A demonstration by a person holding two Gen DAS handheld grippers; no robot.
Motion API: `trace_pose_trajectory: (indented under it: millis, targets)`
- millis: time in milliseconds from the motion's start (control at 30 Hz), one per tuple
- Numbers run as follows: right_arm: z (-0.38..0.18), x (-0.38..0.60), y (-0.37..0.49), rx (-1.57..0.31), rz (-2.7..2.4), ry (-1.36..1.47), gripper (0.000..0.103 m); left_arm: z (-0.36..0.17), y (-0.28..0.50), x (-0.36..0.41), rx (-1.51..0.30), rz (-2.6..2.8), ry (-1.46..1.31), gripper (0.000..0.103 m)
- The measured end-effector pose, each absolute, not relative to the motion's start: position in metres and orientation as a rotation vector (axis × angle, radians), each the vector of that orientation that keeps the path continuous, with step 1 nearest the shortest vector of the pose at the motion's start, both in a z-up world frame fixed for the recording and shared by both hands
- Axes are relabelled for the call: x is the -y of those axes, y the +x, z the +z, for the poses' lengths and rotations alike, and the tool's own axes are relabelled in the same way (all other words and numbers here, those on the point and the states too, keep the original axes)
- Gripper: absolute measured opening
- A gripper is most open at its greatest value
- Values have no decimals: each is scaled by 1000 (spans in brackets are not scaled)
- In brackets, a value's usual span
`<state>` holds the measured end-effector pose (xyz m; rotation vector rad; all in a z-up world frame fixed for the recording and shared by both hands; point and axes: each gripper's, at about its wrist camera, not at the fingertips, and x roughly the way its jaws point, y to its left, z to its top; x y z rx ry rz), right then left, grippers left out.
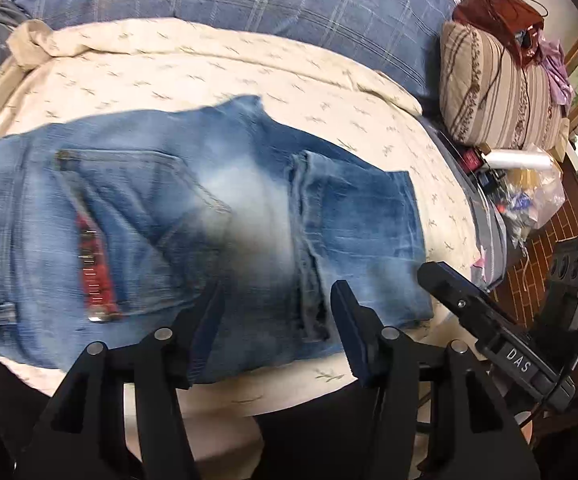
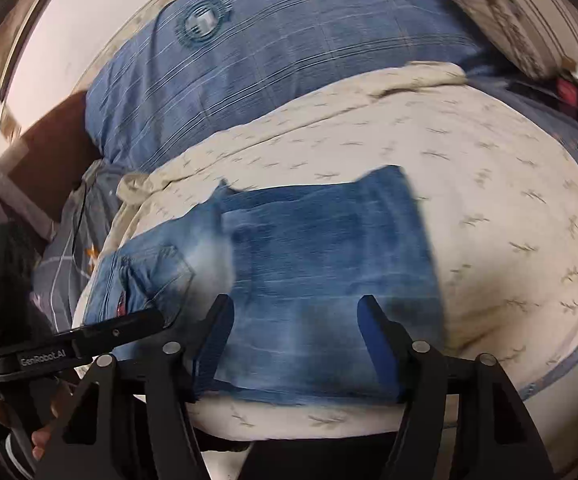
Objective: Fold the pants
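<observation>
Cream bedspread (image 1: pixel 193 68) with a small sprig print covers the bed; on it lie the jeans (image 1: pixel 193 216), folded into a short wide bundle near the spread's front edge. Back pocket and a red patch face up at the bundle's left end; a leg hem is doubled over at its right end.

Left gripper (image 1: pixel 275 332): jaws spread wide, hovering over the jeans' near edge, nothing between the blue pads. Some motion blur.

Right gripper (image 2: pixel 295 344): jaws likewise wide apart above the jeans' near edge, gripping nothing. Whether the pads touch the denim, cannot tell.

Beyond the jeans, a blue plaid pillow (image 1: pixel 249 4) lies along the spread's far side. Right of the jeans, past the spread's edge, a striped cushion (image 1: pixel 493 92) and a clear plastic bag (image 1: pixel 533 196).
</observation>
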<state>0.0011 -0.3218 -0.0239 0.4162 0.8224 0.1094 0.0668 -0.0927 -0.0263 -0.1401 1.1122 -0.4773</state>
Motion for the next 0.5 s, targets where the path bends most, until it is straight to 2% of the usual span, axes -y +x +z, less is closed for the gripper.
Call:
trace_pose_trajectory:
  millis: [333, 500]
  targets:
    - [-18, 253, 16, -859, 164, 268, 78, -23, 72, 42, -1042, -368, -171, 69]
    - [-14, 212, 16, -857, 206, 144, 81, -16, 95, -18, -1046, -335, -296, 70]
